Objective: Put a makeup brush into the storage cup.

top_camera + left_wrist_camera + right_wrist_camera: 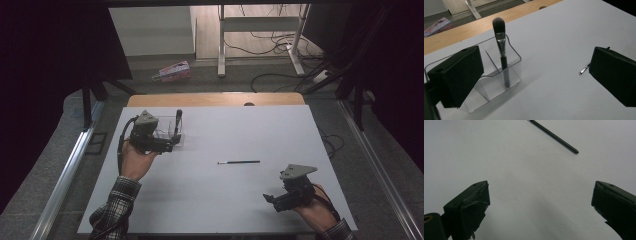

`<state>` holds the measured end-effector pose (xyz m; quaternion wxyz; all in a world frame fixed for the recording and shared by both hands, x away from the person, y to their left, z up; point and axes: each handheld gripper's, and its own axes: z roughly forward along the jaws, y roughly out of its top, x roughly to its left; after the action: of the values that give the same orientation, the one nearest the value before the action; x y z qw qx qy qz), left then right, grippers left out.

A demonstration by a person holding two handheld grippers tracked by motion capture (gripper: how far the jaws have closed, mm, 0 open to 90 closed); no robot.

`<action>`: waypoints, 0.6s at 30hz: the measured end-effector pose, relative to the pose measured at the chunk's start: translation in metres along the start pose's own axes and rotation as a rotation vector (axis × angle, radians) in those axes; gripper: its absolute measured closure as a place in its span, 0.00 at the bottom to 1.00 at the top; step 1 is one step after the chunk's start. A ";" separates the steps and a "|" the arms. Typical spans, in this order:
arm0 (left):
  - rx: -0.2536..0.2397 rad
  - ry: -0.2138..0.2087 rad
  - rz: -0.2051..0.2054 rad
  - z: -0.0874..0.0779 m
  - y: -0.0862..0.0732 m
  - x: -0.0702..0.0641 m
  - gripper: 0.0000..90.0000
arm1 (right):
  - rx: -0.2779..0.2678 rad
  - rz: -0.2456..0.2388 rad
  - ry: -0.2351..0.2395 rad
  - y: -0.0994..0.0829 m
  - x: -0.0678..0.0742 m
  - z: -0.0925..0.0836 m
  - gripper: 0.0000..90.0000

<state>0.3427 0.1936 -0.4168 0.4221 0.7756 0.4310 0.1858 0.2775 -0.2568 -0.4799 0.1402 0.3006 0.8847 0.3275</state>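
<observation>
A clear plastic organizer [162, 134] with compartments stands on the white table [220, 200] at the left. A black makeup brush [178, 120] stands upright in it, bristles up. My left gripper [171, 141] is right at the organizer's near side, jaws open. In the left gripper view one jaw overlaps the organizer [515, 75] and the brush [502, 50] stands ahead, free of both jaws of the gripper [536, 80]. A thin dark brush [240, 162] lies flat mid-table; its tip [584, 70] and handle [556, 138] show. My right gripper [271, 202] is open near the front right, short of the thin brush; nothing lies within this gripper [540, 205].
A wooden strip [215, 99] runs along the table's far edge. Beyond it, on the floor, lie a pink box [173, 71], white desk legs [221, 45] and loose cables [280, 40]. Metal rails flank the table on both sides.
</observation>
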 end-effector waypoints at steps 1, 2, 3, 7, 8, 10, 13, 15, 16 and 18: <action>0.001 0.001 0.003 -0.001 -0.001 -0.001 0.00 | 0.000 0.001 -0.001 0.000 0.000 0.000 0.02; -0.002 -0.001 0.002 -0.002 -0.001 -0.002 0.00 | -0.001 0.000 -0.001 0.000 0.000 0.000 0.02; -0.004 -0.005 0.001 -0.003 -0.002 -0.002 0.00 | -0.001 0.001 -0.001 0.000 0.000 0.000 0.02; -0.006 -0.008 0.007 -0.007 -0.005 -0.005 0.00 | -0.002 0.002 -0.001 0.000 0.000 0.000 0.02; -0.005 -0.010 0.008 -0.008 -0.006 -0.006 0.00 | -0.002 0.003 -0.001 0.000 0.000 0.000 0.02; -0.007 -0.014 0.006 -0.009 -0.008 -0.008 0.00 | -0.004 0.004 0.002 -0.001 0.000 -0.001 0.02; -0.010 -0.018 0.005 -0.011 -0.012 -0.010 0.00 | -0.007 -0.003 0.000 0.000 0.000 -0.001 0.02; -0.008 -0.025 0.007 -0.012 -0.015 -0.011 0.00 | -0.005 -0.004 -0.001 0.000 0.000 -0.001 0.02; -0.011 -0.022 0.003 -0.013 -0.016 -0.012 0.00 | -0.005 -0.005 -0.002 0.000 0.000 -0.001 0.02; -0.013 -0.029 -0.001 -0.014 -0.018 -0.012 0.00 | -0.007 -0.004 0.000 0.000 0.000 -0.001 0.02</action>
<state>0.3176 0.1950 -0.4230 0.4332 0.7753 0.4241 0.1772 0.2768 -0.2572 -0.4792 0.1421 0.2982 0.8842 0.3304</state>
